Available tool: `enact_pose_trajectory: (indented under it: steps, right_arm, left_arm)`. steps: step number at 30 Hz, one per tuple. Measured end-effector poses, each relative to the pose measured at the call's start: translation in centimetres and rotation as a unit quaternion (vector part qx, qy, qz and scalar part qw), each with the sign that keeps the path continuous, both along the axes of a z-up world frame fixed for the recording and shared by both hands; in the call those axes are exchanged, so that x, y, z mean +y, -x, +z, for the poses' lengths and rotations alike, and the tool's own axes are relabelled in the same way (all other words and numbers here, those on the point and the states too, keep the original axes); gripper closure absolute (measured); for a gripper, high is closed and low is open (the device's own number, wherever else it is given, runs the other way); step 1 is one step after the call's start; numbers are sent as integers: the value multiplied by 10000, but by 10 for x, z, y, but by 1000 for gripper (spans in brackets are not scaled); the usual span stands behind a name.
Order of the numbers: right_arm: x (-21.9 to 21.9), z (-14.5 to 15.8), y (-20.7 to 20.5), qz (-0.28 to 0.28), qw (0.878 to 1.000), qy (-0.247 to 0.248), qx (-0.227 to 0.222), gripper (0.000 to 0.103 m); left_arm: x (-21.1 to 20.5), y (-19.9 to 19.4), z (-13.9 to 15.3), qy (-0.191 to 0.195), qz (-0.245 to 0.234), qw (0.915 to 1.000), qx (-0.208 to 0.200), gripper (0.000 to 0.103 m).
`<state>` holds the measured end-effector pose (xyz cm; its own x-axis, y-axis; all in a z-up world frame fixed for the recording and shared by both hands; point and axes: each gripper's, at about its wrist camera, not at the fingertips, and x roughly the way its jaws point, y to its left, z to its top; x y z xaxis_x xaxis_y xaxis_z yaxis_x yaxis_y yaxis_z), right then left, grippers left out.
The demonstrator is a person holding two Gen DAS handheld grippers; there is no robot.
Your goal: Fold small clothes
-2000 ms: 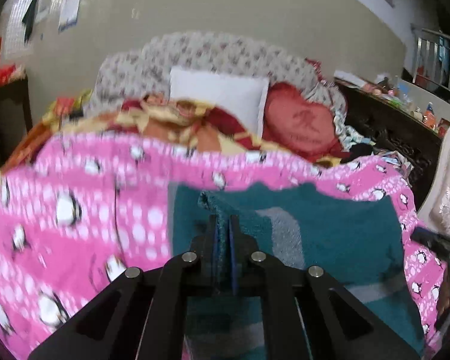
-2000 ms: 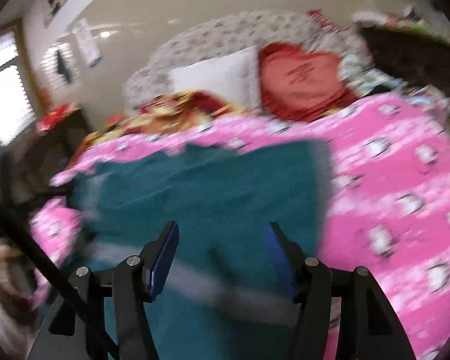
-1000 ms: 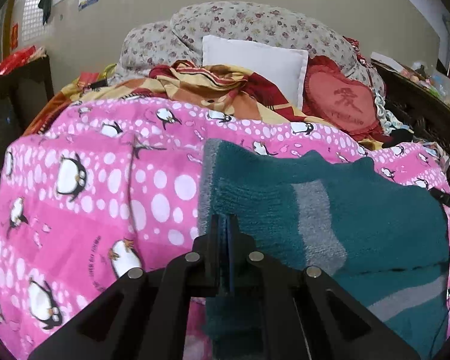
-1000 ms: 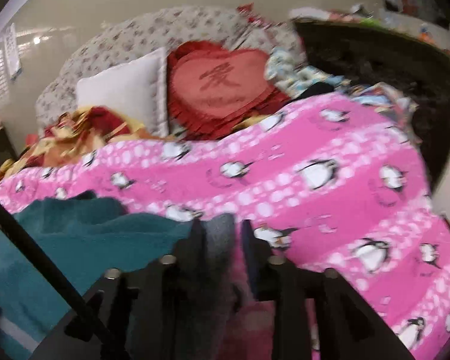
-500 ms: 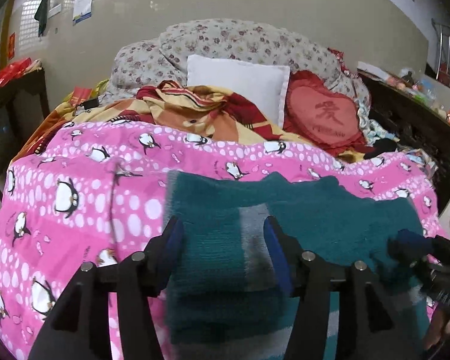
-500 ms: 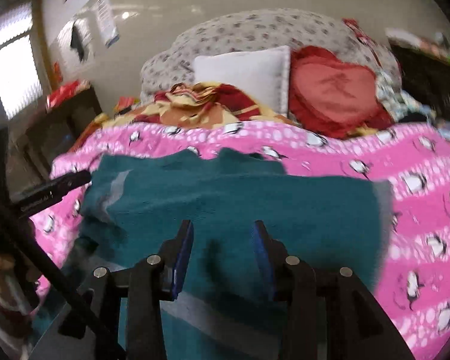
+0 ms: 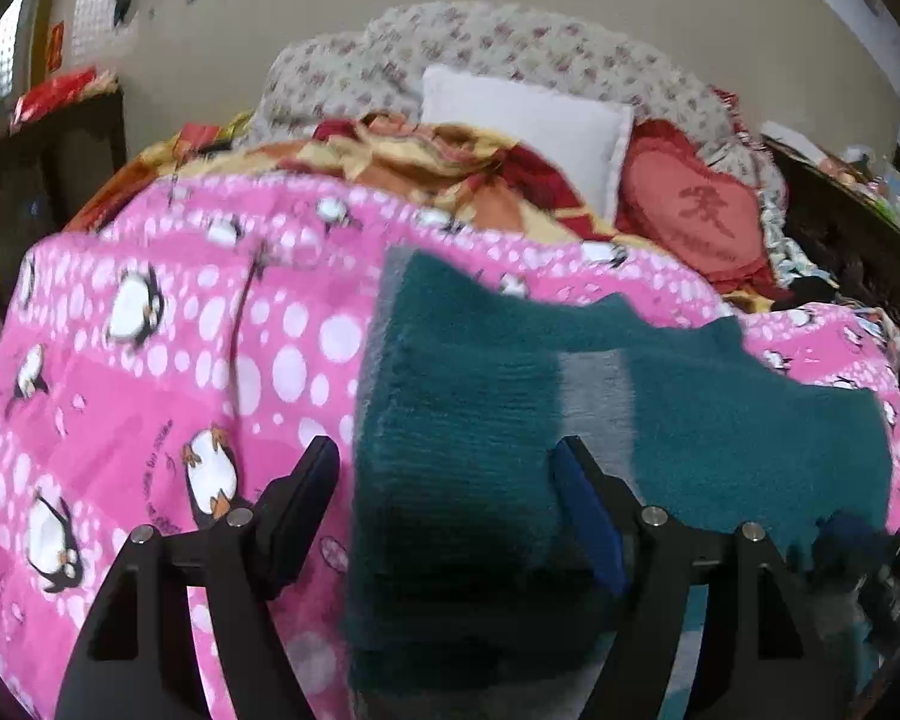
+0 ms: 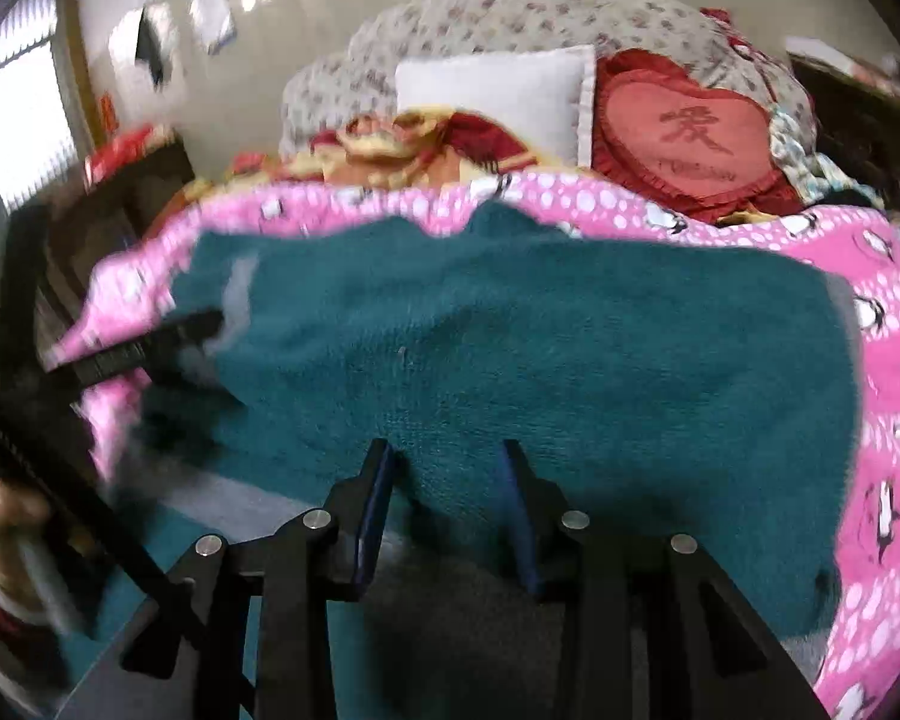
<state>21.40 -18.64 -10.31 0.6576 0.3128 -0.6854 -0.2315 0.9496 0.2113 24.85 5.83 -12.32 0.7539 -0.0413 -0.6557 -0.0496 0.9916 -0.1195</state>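
Note:
A teal knit garment (image 7: 720, 420) with grey bands lies folded on the pink penguin blanket (image 7: 150, 396). My left gripper (image 7: 444, 468) sits over its left folded edge. Its jaws are opening and stand wide, with the thick fold between them and clear of both pads. My right gripper (image 8: 448, 462) hovers over the middle of the teal knit garment (image 8: 570, 348). Its jaws are half apart and closing, with teal cloth between the fingers and no pad visibly pressing. The left gripper's finger (image 8: 150, 348) shows at the garment's left edge in the right wrist view.
At the head of the bed are a white pillow (image 7: 528, 120), a red heart cushion (image 8: 690, 138), a crumpled orange-red quilt (image 7: 426, 168) and a floral headboard (image 8: 540, 18). Dark wooden furniture stands right of the bed (image 7: 858, 252) and left of it (image 8: 132, 210).
My left gripper has let go of the garment's folded edge and spread wide. My right gripper has released the grey edge and swung from the garment's right side to its middle.

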Motion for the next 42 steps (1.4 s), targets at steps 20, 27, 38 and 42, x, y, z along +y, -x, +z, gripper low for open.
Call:
enact_pose_trajectory:
  steps: [20,27,38,42]
  right_arm:
    - [-57,4,-32,-1262,9891,752,-132,47]
    - [-64,-7,6,-1488,9831,1061,103,46]
    - [-83,18,42,-1221,9910,519,160,31]
    - [-98,31,90,-960,9943,398,243,26]
  left_arm:
    - [-49,-6,-18,-737,-524,9959,-28,22]
    - [-47,0,-17,-782,-491,9957,-101,22]
    - [-20,46,23,-446,-736,9962,144,22]
    - [10,89,41,-221,-854,9958,235,16]
